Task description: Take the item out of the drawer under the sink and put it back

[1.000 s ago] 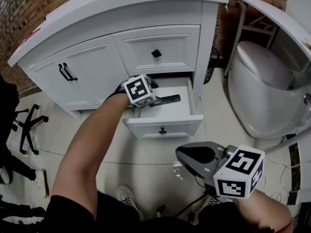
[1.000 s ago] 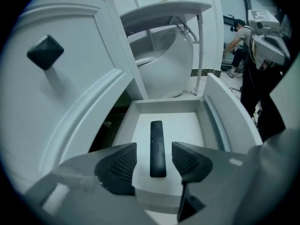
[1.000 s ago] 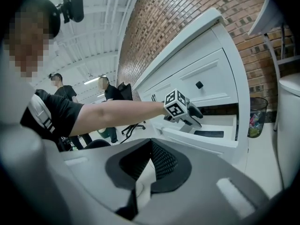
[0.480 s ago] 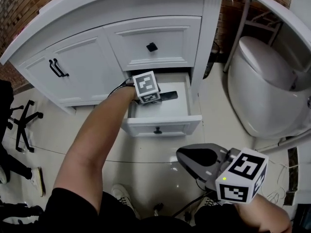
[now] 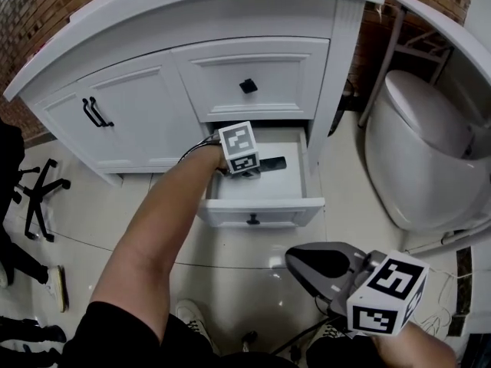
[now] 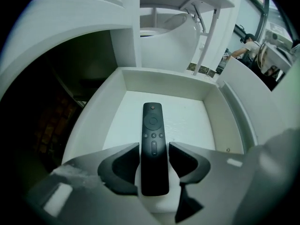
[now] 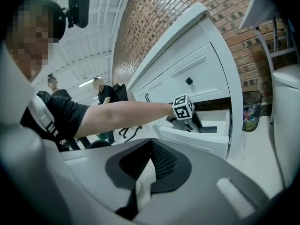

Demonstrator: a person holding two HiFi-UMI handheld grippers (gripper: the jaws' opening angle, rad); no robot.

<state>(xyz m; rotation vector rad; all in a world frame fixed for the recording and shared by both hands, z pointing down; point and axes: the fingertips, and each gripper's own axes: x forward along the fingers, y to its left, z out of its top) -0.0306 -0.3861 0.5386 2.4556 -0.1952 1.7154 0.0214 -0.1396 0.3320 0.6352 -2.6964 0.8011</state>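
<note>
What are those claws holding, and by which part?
Nothing seems gripped. The left gripper, jaws just opening, straddles the plain half of the slim black remote control lying in the white drawer, not pressing it. The right gripper is shut, empty.

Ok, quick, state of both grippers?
Left gripper: open, jaws just eased wider, remote between them, unclamped.
Right gripper: shut, empty.

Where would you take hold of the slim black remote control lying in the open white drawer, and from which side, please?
Grip the slim black remote control across its narrow width on the plain lower half, below the buttons, coming from above. It lies flat in the white drawer, button side up, with bare floor along both long edges for the jaws.
</note>
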